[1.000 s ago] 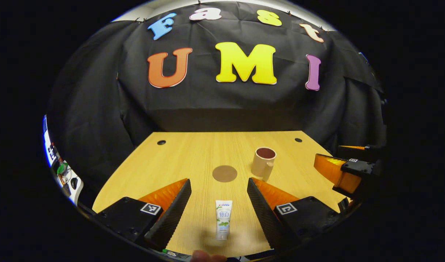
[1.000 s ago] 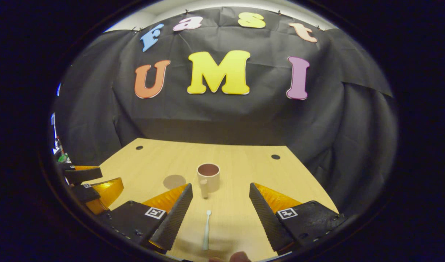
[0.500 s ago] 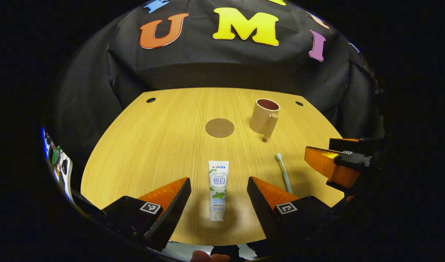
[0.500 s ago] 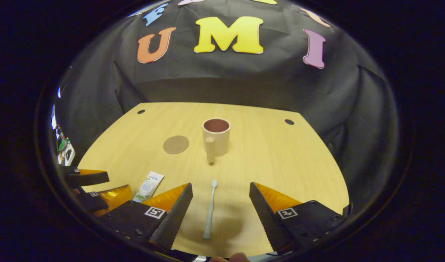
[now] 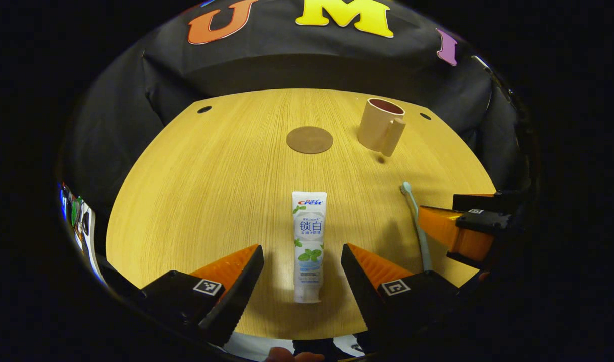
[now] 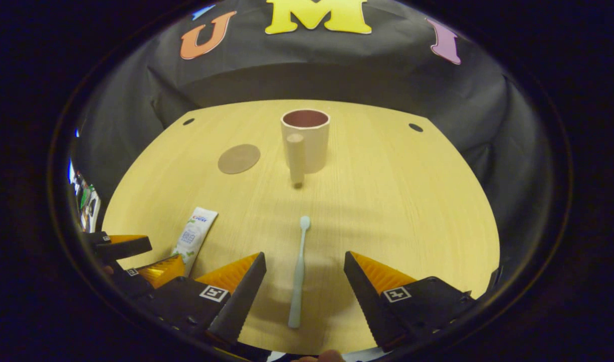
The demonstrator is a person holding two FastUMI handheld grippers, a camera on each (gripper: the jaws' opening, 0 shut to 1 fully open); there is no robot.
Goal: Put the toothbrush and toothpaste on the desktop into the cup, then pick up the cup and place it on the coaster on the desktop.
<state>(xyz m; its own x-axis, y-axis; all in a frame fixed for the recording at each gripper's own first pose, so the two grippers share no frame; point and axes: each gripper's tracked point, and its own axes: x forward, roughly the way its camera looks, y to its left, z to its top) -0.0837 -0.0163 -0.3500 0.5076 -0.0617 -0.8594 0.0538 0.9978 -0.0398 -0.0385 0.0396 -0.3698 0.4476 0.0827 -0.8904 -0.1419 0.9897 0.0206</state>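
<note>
A white toothpaste tube (image 5: 308,244) lies flat on the wooden desktop (image 5: 211,181), its lower half between the fingers of my open left gripper (image 5: 302,254). In the right gripper view the same tube (image 6: 195,238) lies at the lower left. A pale toothbrush (image 6: 298,271) lies lengthwise between the fingers of my open right gripper (image 6: 304,261), head pointing at the cup. The toothbrush (image 5: 415,221) also runs along the right of the left gripper view. A beige cup (image 6: 305,140) with a dark inside stands upright, handle toward me. The round brown coaster (image 5: 309,140) sits left of the cup (image 5: 381,125).
The other gripper (image 5: 460,229) hovers at the right edge of the left gripper view, and at the lower left (image 6: 128,259) of the right gripper view. Two small dark holes (image 6: 415,127) mark the desktop's far corners. Black cloth walls the booth behind.
Both grippers have tilted down and come lower over the desk, bringing the toothpaste and toothbrush further up between their open fingers. Nothing on the desk has moved.
</note>
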